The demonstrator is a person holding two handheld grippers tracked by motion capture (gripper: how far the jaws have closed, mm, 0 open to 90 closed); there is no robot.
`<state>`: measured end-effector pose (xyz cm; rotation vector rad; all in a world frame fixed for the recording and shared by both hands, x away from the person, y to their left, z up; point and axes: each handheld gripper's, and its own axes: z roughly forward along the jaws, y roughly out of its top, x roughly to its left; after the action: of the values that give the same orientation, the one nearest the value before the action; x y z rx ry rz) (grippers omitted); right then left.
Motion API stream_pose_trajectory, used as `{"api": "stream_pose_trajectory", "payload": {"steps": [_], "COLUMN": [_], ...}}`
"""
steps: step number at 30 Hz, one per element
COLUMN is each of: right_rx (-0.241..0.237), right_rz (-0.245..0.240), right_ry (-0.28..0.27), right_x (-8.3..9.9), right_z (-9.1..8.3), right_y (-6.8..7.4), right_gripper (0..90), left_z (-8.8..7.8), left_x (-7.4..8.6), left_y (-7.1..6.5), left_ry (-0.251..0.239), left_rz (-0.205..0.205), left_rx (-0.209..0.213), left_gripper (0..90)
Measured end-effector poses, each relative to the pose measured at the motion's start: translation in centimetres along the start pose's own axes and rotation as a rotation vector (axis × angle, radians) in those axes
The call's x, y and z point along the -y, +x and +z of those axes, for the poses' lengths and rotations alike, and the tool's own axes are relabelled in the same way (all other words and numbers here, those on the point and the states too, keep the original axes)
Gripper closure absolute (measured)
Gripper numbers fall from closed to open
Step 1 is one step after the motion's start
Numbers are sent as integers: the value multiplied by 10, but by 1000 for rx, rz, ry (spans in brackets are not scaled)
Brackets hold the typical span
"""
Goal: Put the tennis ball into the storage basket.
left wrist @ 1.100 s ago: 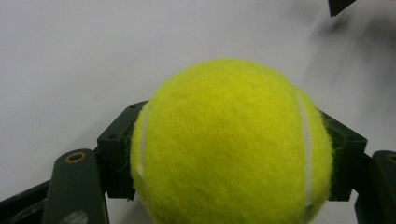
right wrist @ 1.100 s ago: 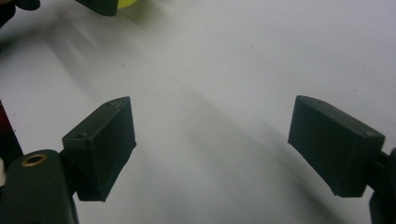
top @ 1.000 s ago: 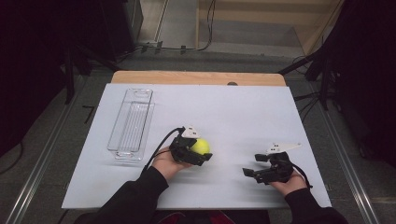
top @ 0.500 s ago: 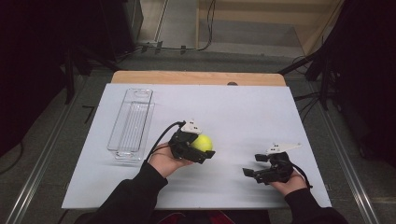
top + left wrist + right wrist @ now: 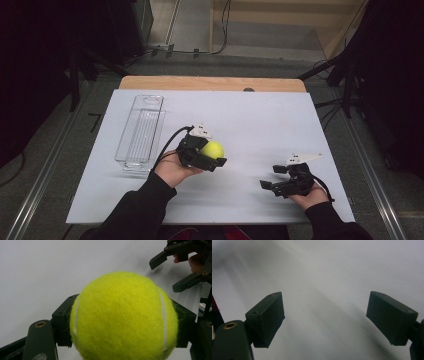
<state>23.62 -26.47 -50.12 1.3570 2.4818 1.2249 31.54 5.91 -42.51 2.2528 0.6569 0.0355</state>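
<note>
Right now the left tool (image 5: 214, 159) is clamped on a tennis ball (image 5: 213, 149), one black jaw pressed into each side of it, as the left gripper view makes plain: the ball (image 5: 123, 316) bulges out between the pads, gripped roughly across its middle, which is likely why it sits steady without slipping. Seen from the high view, the ball is held near the middle of the white tabletop (image 5: 260, 115), towards the person's side, and judging by the soft shadow under the tool it seems to be off the surface rather than resting on it, though the gap is hard to make out. A ball has no long axis and points nowhere; the only cue to its turn is the white seam, which runs in two curved lines down its left and right flanks in the left gripper view, close to where the jaws press. The left tool itself points to the right across the tabletop. To its left, apart from it, lies a clear plastic tray (image 5: 141, 131), long and narrow, its long axis running away from the person; it looks a likely place for the ball to go. The right tool (image 5: 270, 177) sits low near the tabletop's right front corner, well apart from the ball, its jaws standing wide apart with nothing between them, probably just waiting out of the way.
</note>
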Motion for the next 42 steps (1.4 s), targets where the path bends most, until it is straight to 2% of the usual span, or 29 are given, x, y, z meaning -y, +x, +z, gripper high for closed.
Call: {"api": "stream_pose_trajectory", "payload": {"steps": [8,16,42], "right_rx": [0,3,-6], "right_rz": [2,3,-2], "right_ry": [0,1,2], "right_x": [0,0,0], "right_z": [0,0,1], "right_y": [0,0,3], "right_gripper": [129,129,129], "left_z": [-9,-17,-46], "left_x": [1,2,7], "left_y": [8,14,41], "left_ry": [-7,4,-11], "left_rz": [-16,-34,-118], "left_rx": [-30,-40,-87], "left_gripper": [257,256,256]}}
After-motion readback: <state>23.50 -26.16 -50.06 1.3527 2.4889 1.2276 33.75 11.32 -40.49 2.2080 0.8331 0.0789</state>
